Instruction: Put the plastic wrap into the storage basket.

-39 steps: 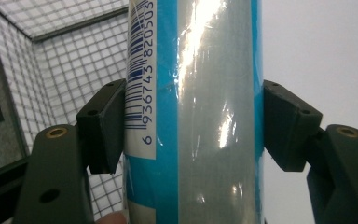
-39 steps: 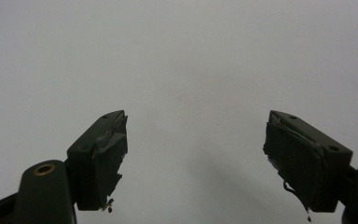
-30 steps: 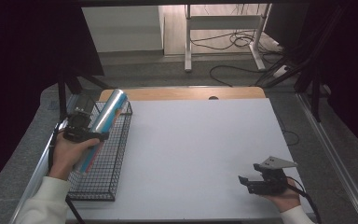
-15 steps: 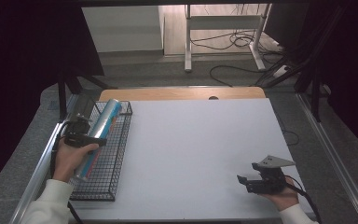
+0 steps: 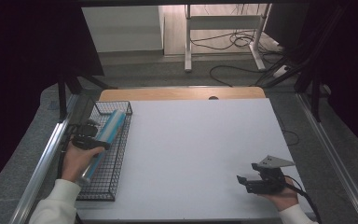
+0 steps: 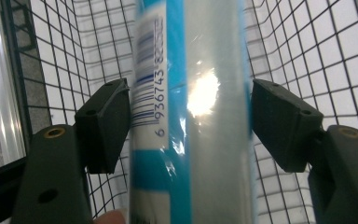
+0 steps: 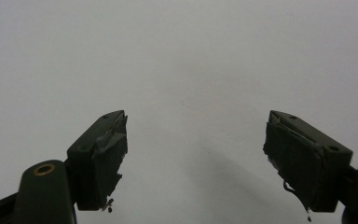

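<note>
Since the tube (image 6: 191, 112) lies lengthwise between the left gripper (image 6: 191, 116)'s fingers (image 6: 105, 123), each pad sits at one long side of it, apparently so it can go into the wire basket (image 5: 121, 156) along the basket's length. Left pad touches the barcode side; the right pad stands a sliver clear of the other side, so the grip looks loose or just opening (I cannot tell which). Basket mesh shows beyond and below the fingers. From the high view the tube runs along the basket, near end by the person's hand, far end towards the far wall.

Right gripper (image 7: 196, 154): fingers spread wide, nothing between them, bare white table (image 5: 200, 140) beyond; parked, probably waiting.

Count: one tube, one basket, two grippers, one table.
</note>
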